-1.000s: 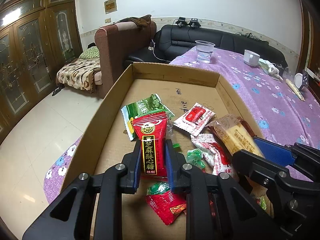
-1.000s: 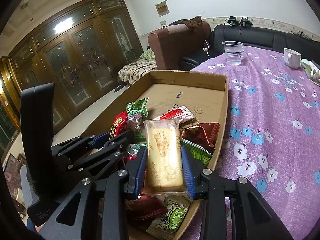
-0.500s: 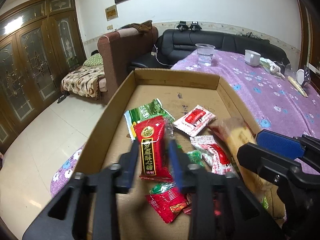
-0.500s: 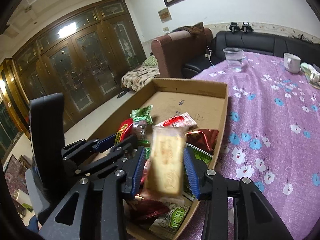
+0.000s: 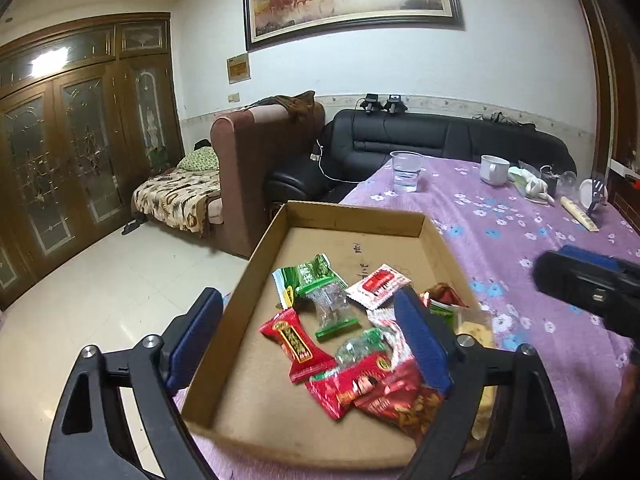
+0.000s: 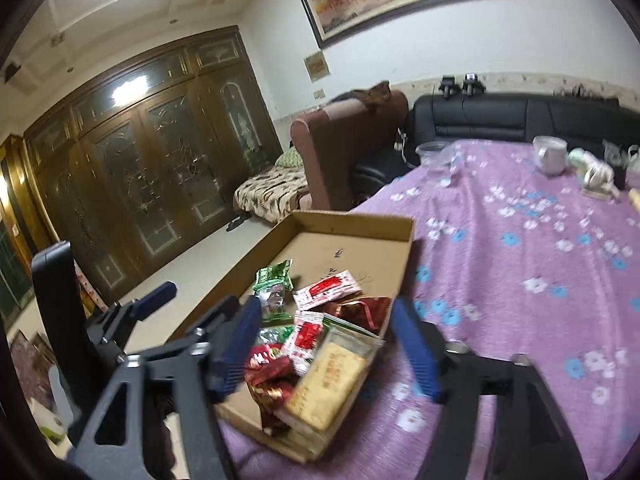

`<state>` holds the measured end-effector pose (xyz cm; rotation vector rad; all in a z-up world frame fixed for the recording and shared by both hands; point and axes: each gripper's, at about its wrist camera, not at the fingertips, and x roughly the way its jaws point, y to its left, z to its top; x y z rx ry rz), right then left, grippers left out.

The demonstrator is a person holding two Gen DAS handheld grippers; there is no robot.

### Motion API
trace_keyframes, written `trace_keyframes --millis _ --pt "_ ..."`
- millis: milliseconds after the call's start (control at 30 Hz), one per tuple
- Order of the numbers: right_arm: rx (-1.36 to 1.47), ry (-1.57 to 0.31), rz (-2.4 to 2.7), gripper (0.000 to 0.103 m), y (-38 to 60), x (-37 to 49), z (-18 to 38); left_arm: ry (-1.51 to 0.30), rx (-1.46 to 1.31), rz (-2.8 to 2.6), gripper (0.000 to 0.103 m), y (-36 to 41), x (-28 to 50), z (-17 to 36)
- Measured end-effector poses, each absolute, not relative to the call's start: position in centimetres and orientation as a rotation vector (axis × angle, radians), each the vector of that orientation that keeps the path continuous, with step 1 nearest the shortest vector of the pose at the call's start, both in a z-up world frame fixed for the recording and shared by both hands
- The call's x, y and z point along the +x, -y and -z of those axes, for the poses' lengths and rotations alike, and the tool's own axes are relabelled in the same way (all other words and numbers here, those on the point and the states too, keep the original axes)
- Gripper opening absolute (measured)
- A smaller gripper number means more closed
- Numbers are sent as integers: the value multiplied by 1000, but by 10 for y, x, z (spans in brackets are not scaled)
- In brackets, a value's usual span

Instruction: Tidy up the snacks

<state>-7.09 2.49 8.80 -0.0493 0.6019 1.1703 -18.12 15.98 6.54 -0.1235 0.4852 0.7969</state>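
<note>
Both tongs stand spread wide above the near end of the cardboard tray [image 5: 256, 264], their jaws having just been opening, and neither pinches anything. Between the blue pads of the left gripper [image 5: 308, 340] and below them lies the red candy packet with the yellow strip [image 5: 296, 344], loose on the tray floor and touching neither pad. Just past it, farther from the left tongs, sit a clear-and-green wrapper [image 5: 332, 312] and a green packet [image 5: 308, 280], with a white-and-red sachet [image 5: 378, 286] off toward the right pad. Nearest the left tongs, under the right pad, 2 red packets [image 5: 372, 388] overlap. The right gripper [image 6: 328, 344] hangs over the tray's near right corner; below the gap between its jaws the long yellow biscuit pack [image 6: 328, 380] lies tilted on the heap, clear of both pads, though this view is blurred. Beside the biscuit pack, toward the left pad, is a crumpled red wrapper [image 6: 268, 364]; beyond it lie a white-and-red packet [image 6: 308, 336] and a dark red foil one [image 6: 360, 312]. The tray rests on a purple flowered cloth [image 6: 520, 264]. Far ahead of the tongs on the cloth stand 1 clear plastic cup [image 5: 406, 170] and 1 white mug [image 5: 494, 170].
</note>
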Motion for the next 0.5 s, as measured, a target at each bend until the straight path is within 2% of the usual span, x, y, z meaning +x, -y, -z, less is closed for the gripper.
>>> trace_keyframes --millis 100,433,500 --pt "-79 -536 -1151 87 0 -77 -92 -479 -95 -852 103 -148 -186 -67" --pt "-55 -568 -1129 89 21 -70 -63 -549 -18 -907 103 -123 -174 -55" --pt "-52 -539 -1129 93 24 -72 -64 -555 -26 -918 103 -125 -173 -52"
